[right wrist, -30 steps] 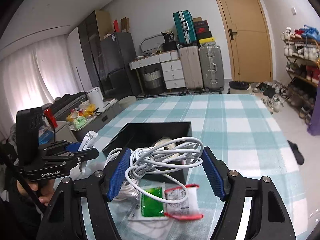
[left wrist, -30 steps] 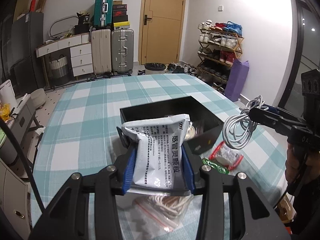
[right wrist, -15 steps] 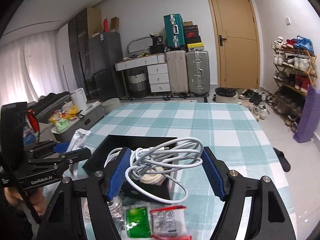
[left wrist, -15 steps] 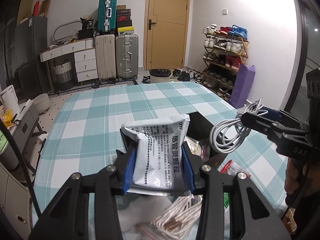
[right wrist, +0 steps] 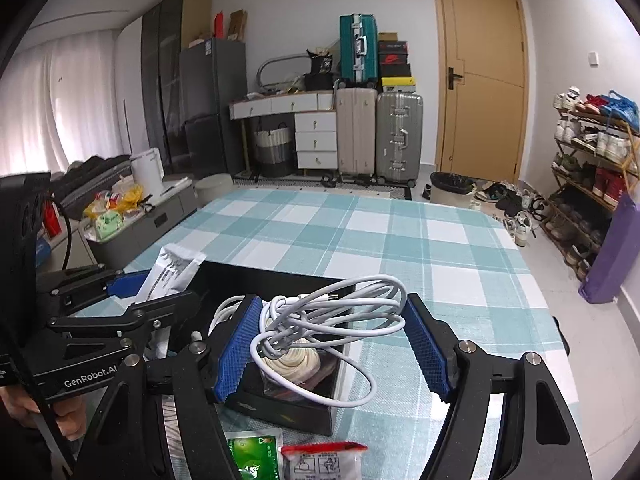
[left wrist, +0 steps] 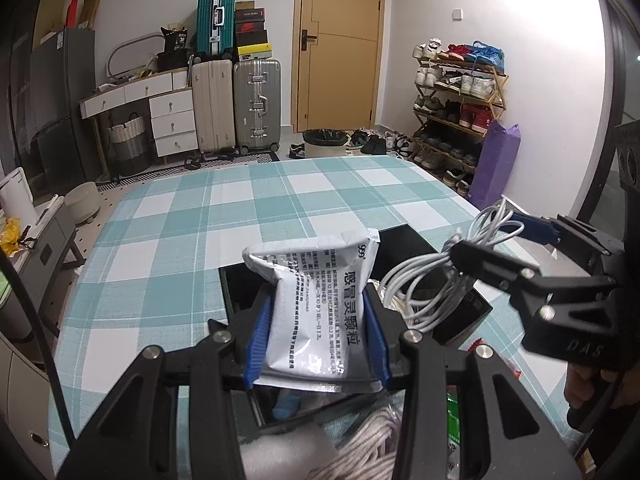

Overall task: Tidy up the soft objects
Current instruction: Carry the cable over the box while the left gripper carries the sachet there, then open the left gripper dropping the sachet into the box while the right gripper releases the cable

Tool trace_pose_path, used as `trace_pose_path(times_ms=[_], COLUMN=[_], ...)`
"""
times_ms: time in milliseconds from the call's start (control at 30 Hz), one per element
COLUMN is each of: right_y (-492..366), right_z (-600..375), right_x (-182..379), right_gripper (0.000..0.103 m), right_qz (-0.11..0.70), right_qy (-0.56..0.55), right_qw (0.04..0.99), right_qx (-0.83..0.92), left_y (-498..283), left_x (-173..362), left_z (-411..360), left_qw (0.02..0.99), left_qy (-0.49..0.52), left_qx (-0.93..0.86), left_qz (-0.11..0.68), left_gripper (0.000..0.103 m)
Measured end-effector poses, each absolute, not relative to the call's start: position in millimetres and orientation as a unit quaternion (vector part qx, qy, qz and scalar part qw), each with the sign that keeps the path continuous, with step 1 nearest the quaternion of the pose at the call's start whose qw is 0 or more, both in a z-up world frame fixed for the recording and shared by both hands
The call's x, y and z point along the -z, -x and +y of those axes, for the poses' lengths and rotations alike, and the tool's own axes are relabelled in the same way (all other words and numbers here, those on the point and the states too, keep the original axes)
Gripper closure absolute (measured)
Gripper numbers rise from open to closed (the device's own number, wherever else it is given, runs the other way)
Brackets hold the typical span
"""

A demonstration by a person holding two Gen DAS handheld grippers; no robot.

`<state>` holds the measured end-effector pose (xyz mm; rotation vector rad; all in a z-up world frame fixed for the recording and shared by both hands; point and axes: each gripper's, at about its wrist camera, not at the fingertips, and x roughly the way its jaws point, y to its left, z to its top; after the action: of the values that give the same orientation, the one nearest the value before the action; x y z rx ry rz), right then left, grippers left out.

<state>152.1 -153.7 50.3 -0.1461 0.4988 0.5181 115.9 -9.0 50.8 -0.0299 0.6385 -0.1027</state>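
Hidden and cut-off parts around the box

In the left wrist view the sachet (left wrist: 320,304) and the left gripper (left wrist: 318,340) cover most of the box (left wrist: 404,236), so its contents cannot be made out; a blue thing (left wrist: 286,408) under the sachet is too hidden to name, and the rope (left wrist: 368,448) runs off the bottom edge. In the right wrist view the cable (right wrist: 328,320) screens a pale coil (right wrist: 294,362) in the box, the green packet (right wrist: 250,456) and red packet (right wrist: 322,462) are cut by the bottom edge, and the sachet's print is too small to read.
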Motion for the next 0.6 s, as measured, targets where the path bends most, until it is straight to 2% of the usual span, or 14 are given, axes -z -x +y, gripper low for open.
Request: trace_pose_path(times_ms=[600], right_y=[-173.5], right_z=[-116.2], right_x=[-32.6], right_gripper=[0.031], right_qz=[0.256], right_qy=[0.151], right_qw=[0.901], right_qx=[-0.316], left_y=[-131.3], left_x=[-40.7], left_z=[1.2], left_qw=[0.945], left_qy=[0.029], left_qx=[0.042], left_qz=[0.322], left_gripper=[0.062])
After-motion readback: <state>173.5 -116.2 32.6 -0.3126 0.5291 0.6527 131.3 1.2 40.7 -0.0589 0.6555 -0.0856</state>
